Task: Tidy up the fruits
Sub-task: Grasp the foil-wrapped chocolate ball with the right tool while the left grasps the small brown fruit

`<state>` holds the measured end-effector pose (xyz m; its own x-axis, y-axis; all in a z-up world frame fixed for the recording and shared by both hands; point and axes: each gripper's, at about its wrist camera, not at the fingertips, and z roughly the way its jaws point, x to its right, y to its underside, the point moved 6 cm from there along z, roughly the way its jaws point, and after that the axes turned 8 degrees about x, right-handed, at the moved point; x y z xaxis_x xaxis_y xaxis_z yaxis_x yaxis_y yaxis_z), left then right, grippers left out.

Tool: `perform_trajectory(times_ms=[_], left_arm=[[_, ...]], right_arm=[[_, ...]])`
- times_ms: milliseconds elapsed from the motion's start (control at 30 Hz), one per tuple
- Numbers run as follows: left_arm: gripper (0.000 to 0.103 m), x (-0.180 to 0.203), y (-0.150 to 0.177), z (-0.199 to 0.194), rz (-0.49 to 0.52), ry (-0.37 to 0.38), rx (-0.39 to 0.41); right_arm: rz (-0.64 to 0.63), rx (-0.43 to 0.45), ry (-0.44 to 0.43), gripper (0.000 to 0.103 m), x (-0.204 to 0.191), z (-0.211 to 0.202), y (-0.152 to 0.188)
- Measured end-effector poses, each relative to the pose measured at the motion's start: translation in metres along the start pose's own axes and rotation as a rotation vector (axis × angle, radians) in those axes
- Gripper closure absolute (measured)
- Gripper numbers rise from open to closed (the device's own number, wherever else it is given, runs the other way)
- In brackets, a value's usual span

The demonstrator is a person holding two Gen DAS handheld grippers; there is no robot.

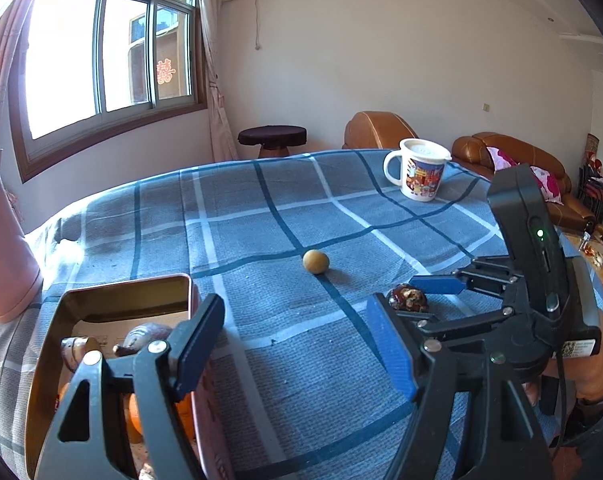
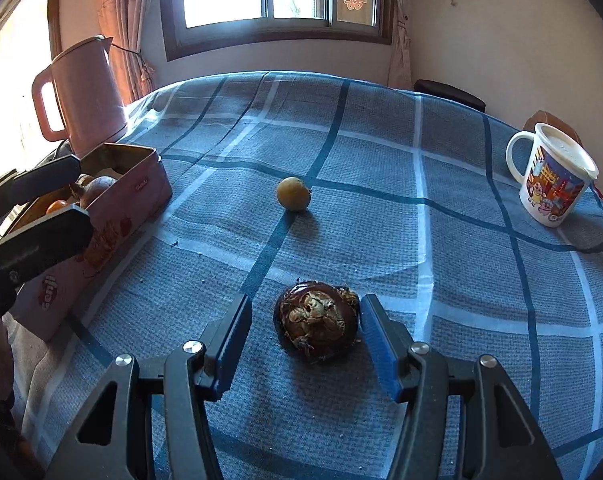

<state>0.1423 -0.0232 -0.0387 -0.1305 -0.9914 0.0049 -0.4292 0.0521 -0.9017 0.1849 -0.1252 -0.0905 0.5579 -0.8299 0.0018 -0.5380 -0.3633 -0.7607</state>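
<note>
While my right tongs [image 2: 303,344] stand over the checked cloth [image 2: 381,220] pointing steeply down, I note that their jaws bracket the dark fruit [image 2: 316,322]: the right pad sits against or just beside its flank, the left pad stands clear with cloth showing between, so I record them as partly open with nothing yet held. The fruit lies between the fingers, resting on the cloth; I judge the straddle was chosen so a plain squeeze would take it across its widest part. It looks round and squat, with a glossy brown-black skin and a ragged, papery tan crown facing up; I would expect the skin to be slick and the crown to flake. Farther ahead of these tongs, well apart, a small yellow-brown fruit [image 2: 293,194] lies alone on the cloth, smooth and matt. To the left, my left tongs [image 1: 291,346] hang just beside the open tin [image 1: 113,292], jaws wide and empty; the tin already holds brownish and orange pieces, so I take it as the collecting place, and the left hand seems parked there out of the way. Beyond the tin stands a pink kettle [image 2: 83,92]; far right, a lidded printed mug [image 2: 551,176], neither in the path.
</note>
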Motion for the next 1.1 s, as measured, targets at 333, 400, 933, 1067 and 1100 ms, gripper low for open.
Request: perform_trajectory(times_ms=[333, 400, 933, 1067, 1100], left_arm=[[0.027, 0.023, -0.010, 0.055, -0.036, 0.039, -0.103], [0.027, 0.022, -0.011, 0.067, -0.051, 0.032, -0.124], [0.054, 0.024, -0.007, 0.134, -0.068, 0.008, -0.257], [0.055, 0.023, -0.002, 0.144, -0.072, 0.013, -0.277], [0.055, 0.021, 0.000, 0.147, -0.075, 0.011, -0.287]], right_arm=[[0.062, 0.031, 0.096, 0.058, 0.038, -0.003, -0.006], [0.085, 0.036, 0.109, 0.058, 0.049, -0.004, -0.005], [0.169, 0.084, 0.067, 0.058, 0.066, -0.013, -0.007], [0.152, 0.069, 0.061, 0.058, 0.063, -0.010, -0.006], [0.151, 0.066, 0.060, 0.058, 0.062, -0.009, -0.006]])
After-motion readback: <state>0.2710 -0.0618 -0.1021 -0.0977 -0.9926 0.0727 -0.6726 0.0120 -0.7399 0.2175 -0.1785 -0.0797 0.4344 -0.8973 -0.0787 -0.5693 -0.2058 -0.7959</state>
